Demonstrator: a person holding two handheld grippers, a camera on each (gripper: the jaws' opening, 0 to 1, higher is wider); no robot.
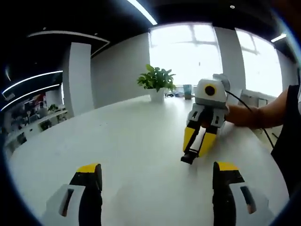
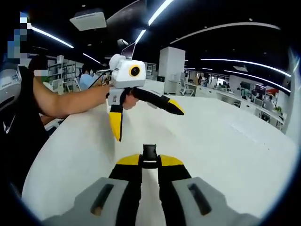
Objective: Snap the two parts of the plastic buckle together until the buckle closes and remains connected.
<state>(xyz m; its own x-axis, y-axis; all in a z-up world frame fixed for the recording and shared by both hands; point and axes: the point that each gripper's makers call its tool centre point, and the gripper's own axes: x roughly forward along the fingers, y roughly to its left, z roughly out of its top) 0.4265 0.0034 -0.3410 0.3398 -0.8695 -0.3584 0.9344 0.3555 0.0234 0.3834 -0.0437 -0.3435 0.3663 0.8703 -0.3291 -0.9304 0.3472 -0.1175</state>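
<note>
The right gripper (image 2: 149,162) pinches a black buckle part (image 2: 149,154) over the white table (image 2: 225,141); the left gripper (image 2: 141,115) hangs spread apart.

Wide bare room is offered by the white table (image 1: 131,141) between and around both grippers. The far edge is blocked only by a potted plant (image 1: 156,81) and a cup (image 1: 187,91) beside it.

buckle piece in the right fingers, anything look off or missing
Only one black buckle piece shows, pinched at the tips of the right gripper above the white table. The left gripper is spread wide and holds nothing. No mating half is in view, which is odd for a snap-together job.
</note>
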